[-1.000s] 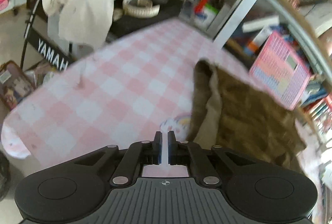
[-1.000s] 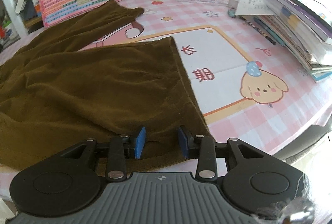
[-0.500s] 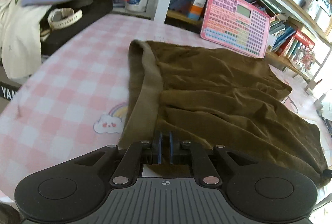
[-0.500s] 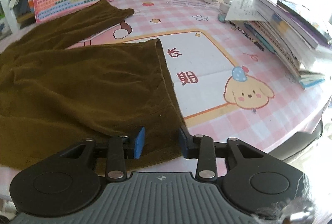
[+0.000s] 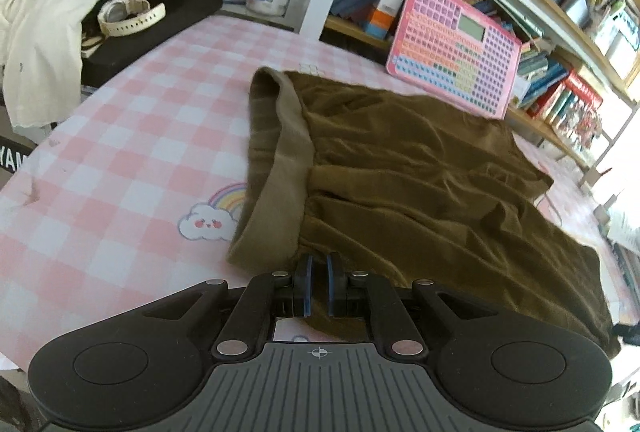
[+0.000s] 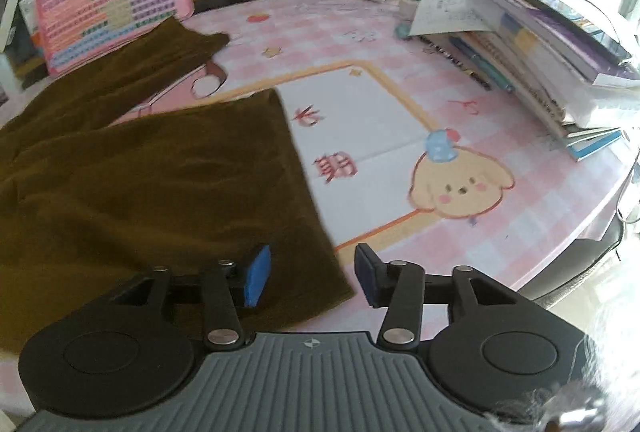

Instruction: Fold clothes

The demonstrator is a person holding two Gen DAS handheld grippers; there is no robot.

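Dark olive-brown shorts (image 5: 420, 184) lie spread on the pink checked tablecloth (image 5: 132, 152), waistband turned out at the left. My left gripper (image 5: 317, 282) hovers at the near waistband corner, its jaws nearly closed with a narrow gap and nothing clearly clamped. In the right wrist view the shorts (image 6: 140, 184) fill the left side, one leg hem reaching the near edge. My right gripper (image 6: 312, 278) is open, its jaws straddling the near hem corner just above the cloth.
A pink toy keyboard (image 5: 456, 48) leans on the shelf behind the shorts. A black box with a watch (image 5: 132, 12) and draped clothes sit at left. A stack of books (image 6: 540, 44) stands at the right, near the table's front-right edge.
My left gripper swung right from the bare checked cloth to the waistband corner and opened a sliver. My right gripper widened its jaws and shifted a little right along the hem.
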